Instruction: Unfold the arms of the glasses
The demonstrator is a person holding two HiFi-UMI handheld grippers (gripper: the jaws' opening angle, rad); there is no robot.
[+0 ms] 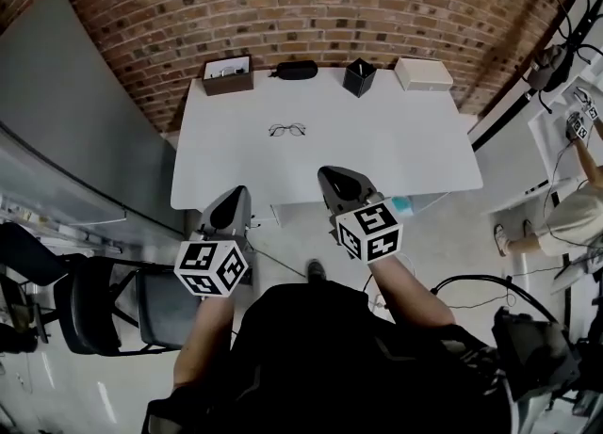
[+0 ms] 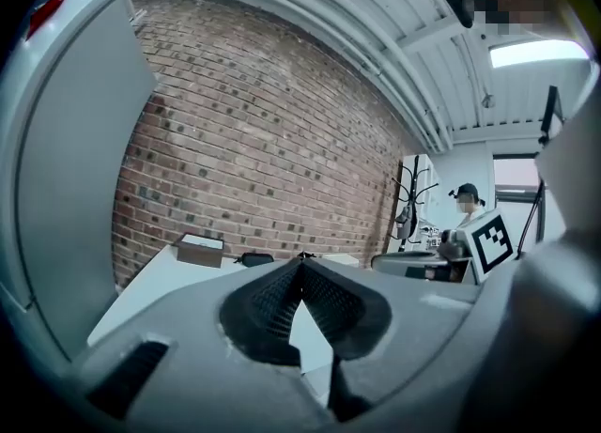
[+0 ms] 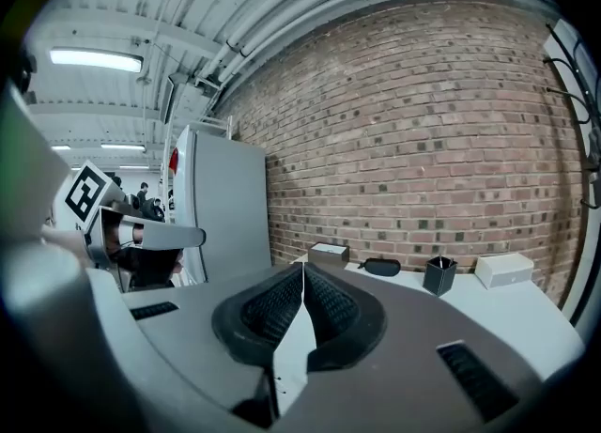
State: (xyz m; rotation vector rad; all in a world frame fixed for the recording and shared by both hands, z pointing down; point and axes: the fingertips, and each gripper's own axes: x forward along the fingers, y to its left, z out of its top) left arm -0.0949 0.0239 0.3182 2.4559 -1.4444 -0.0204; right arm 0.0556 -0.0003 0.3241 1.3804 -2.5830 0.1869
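Note:
A pair of thin dark-framed glasses [image 1: 287, 129] lies on the white table [image 1: 415, 154], toward its middle back. My left gripper [image 1: 229, 204] hovers at the table's near left edge, shut, with nothing between its jaws. My right gripper [image 1: 341, 181] is over the near edge to the right of it, also shut and empty. Both point toward the brick wall. In the left gripper view the shut left gripper [image 2: 301, 262] meets at the tips; the right gripper [image 3: 302, 269] shows the same in its own view. The glasses are hidden in both gripper views.
Along the table's back edge stand a brown box [image 1: 227, 74], a black glasses case [image 1: 295, 70], a black cube holder [image 1: 359, 76] and a white box [image 1: 423, 73]. A grey cabinet [image 1: 66, 121] stands left; a black chair [image 1: 113, 305] near left. A person [image 1: 575, 216] sits at the right.

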